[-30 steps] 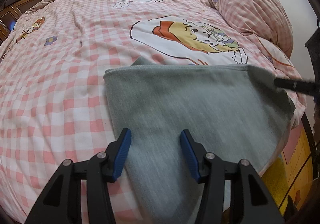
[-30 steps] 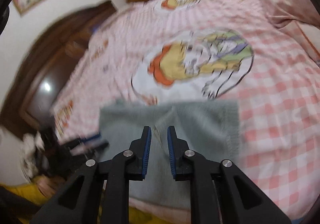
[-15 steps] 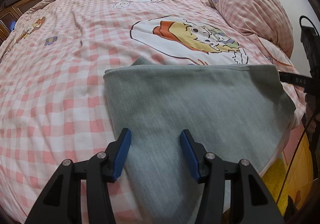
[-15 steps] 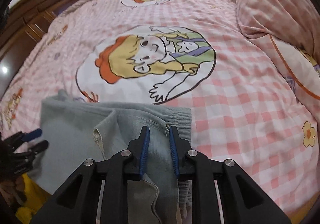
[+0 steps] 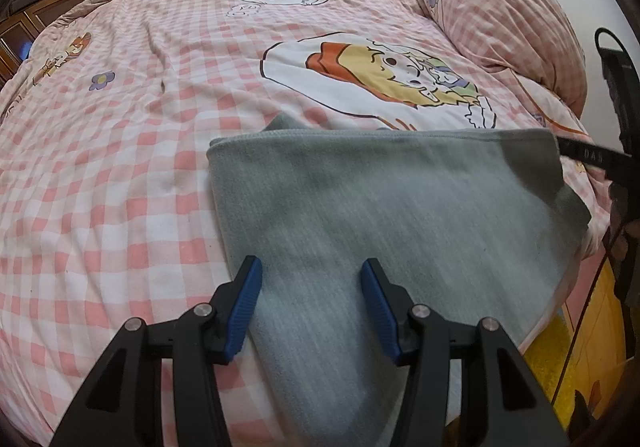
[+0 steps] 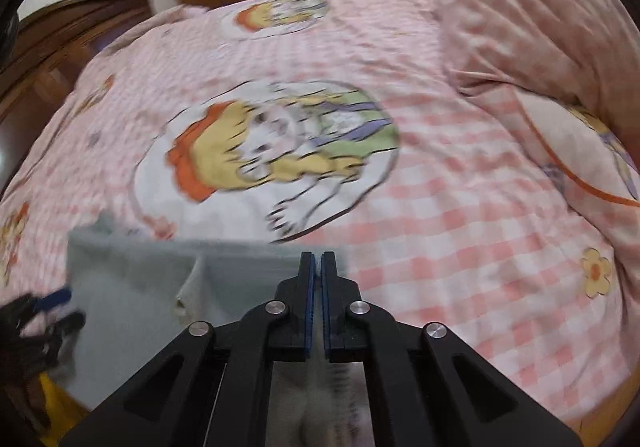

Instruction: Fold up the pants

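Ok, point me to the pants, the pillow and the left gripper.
pants (image 5: pixel 400 207), left wrist view, middle of the grey fabric.
pillow (image 5: pixel 504 15), left wrist view, its checked top face.
left gripper (image 5: pixel 311 301), left wrist view, midway between the open blue fingertips.

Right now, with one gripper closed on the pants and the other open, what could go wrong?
1. The right gripper pinches only the edge of the grey pants; a fast pull, and that view is blurred, may slip the cloth free.
2. The left gripper is open above the pants and holds nothing, so the folded layers may shift.
3. The pants hang over the edge of the bed and could slide off.
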The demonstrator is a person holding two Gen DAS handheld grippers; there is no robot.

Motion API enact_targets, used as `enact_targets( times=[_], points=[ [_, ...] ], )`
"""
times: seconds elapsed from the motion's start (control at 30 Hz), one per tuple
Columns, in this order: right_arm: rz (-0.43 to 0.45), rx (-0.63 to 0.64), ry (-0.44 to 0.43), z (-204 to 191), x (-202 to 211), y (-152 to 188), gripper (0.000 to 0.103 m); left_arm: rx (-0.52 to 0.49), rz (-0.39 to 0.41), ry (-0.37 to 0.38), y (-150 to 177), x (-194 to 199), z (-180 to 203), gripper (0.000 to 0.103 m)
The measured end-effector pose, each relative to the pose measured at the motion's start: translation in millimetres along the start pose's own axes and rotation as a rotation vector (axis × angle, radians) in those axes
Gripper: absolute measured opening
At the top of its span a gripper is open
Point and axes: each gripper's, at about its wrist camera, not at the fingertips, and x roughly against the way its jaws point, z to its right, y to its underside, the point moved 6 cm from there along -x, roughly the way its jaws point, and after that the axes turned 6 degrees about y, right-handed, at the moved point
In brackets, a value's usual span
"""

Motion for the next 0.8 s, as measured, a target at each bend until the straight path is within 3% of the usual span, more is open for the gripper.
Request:
enact_targets(
  times=[0.07, 0.2, 0.37, 0.5, 0.57, 0.73, 0.8],
  points=[
    [0.002, -0.017, 0.052, 10, -2, -4, 0.001, 0.0, 0.0, -0.002, -1, 0, -1, 0.054],
    [-0.003, -0.072, -0.051, 9, 18, -3, 0.001, 0.004, -0.001, 0.004, 0, 0, 0, 0.054],
    [0.036, 0.064, -0.117, -35, 58, 8, 0.01, 0.003, 0.0, 0.001, 0, 0, -1, 0.055],
    [-0.027, 0.127, -0.237, -72, 53, 20, 0.01, 0.004, 0.0, 0.0, 0, -1, -1, 0.055],
    [-0.042, 0.144, -0.204, -75, 40, 21, 0.01, 0.003, -0.003, 0.0, -1, -1, -2, 0.055],
    [-0.075, 0.195, 0.044, -56, -1, 22, 0.01, 0.004, -0.003, -0.003, -1, -1, -3, 0.055],
    [-0.071, 0.199, 0.082, -48, -7, 23, 0.01, 0.005, -0.003, -0.002, -1, -1, -2, 0.055]
  ],
)
